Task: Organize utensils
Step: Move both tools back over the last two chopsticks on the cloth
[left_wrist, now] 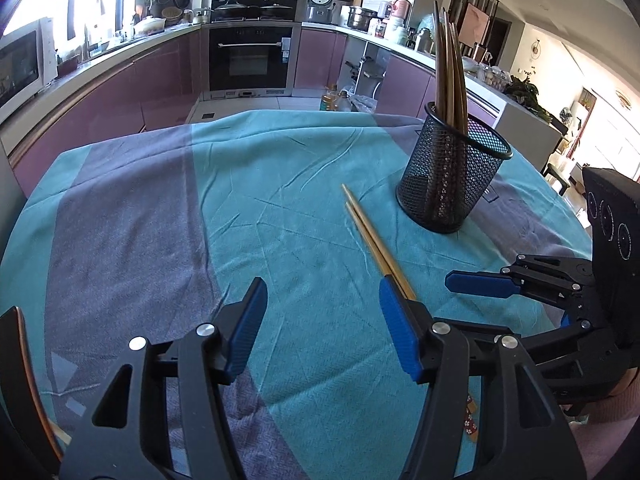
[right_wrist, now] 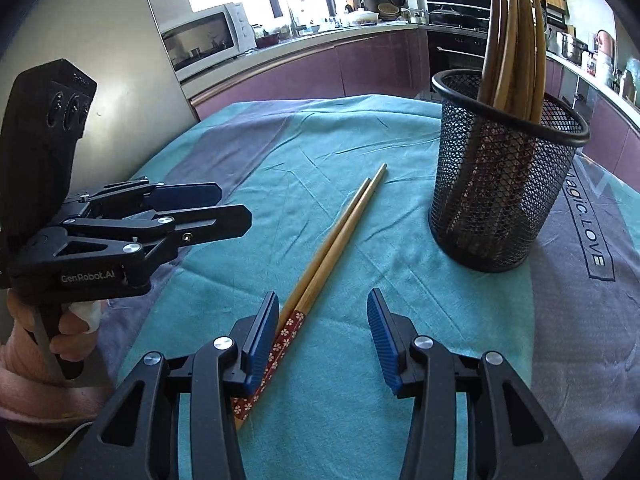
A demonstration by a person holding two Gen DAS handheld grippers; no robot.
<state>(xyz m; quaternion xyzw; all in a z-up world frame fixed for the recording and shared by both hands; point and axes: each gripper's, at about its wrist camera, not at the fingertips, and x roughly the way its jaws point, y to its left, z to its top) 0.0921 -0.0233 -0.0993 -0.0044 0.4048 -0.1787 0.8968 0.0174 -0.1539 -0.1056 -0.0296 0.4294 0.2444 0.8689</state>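
A pair of light wooden chopsticks [left_wrist: 368, 236] [right_wrist: 340, 232] with red flowered ends lies on the teal and grey tablecloth [left_wrist: 280, 208]. To their right stands a black mesh holder [left_wrist: 452, 176] [right_wrist: 504, 184] with several dark wooden utensils [right_wrist: 516, 40] upright in it. My left gripper [left_wrist: 324, 320] is open over bare cloth; the chopsticks run off behind its right finger. My right gripper [right_wrist: 322, 320] is open too, low over the cloth. The chopsticks' red ends pass beside and under its left finger [right_wrist: 264, 332], not gripped.
A dark chair back [left_wrist: 20, 360] curves up at the table's near left. A hand in a pink sleeve [right_wrist: 40, 360] holds the left gripper. Behind the round table run purple kitchen cabinets [left_wrist: 120, 92], an oven [left_wrist: 248, 56] and a microwave [right_wrist: 204, 40].
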